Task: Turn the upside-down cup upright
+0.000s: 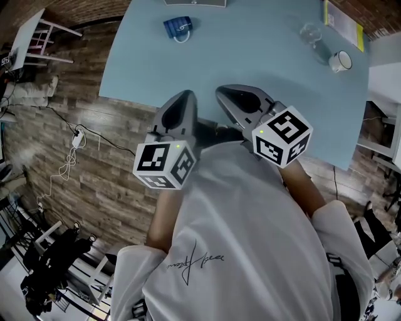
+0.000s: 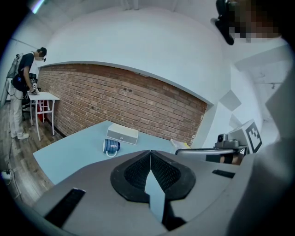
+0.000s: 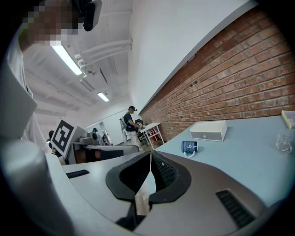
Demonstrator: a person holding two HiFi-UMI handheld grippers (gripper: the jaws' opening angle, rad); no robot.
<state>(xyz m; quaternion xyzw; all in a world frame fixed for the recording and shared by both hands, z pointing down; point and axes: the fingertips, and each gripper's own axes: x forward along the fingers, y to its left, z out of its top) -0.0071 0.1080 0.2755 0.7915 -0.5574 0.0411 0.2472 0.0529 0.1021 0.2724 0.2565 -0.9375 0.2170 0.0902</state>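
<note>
Open lab-like workroom: brick wall (image 2: 115,99), ceiling strip lights (image 3: 67,57), white desks (image 2: 44,96), floor cables (image 1: 66,164).

The top edge of the head view cuts off the white box (image 1: 194,2), so only a thin strip shows. The glass (image 1: 311,33) is faint and small, so which way up it stands cannot be told. The blue cup (image 1: 178,27) has print too small to read.
</note>
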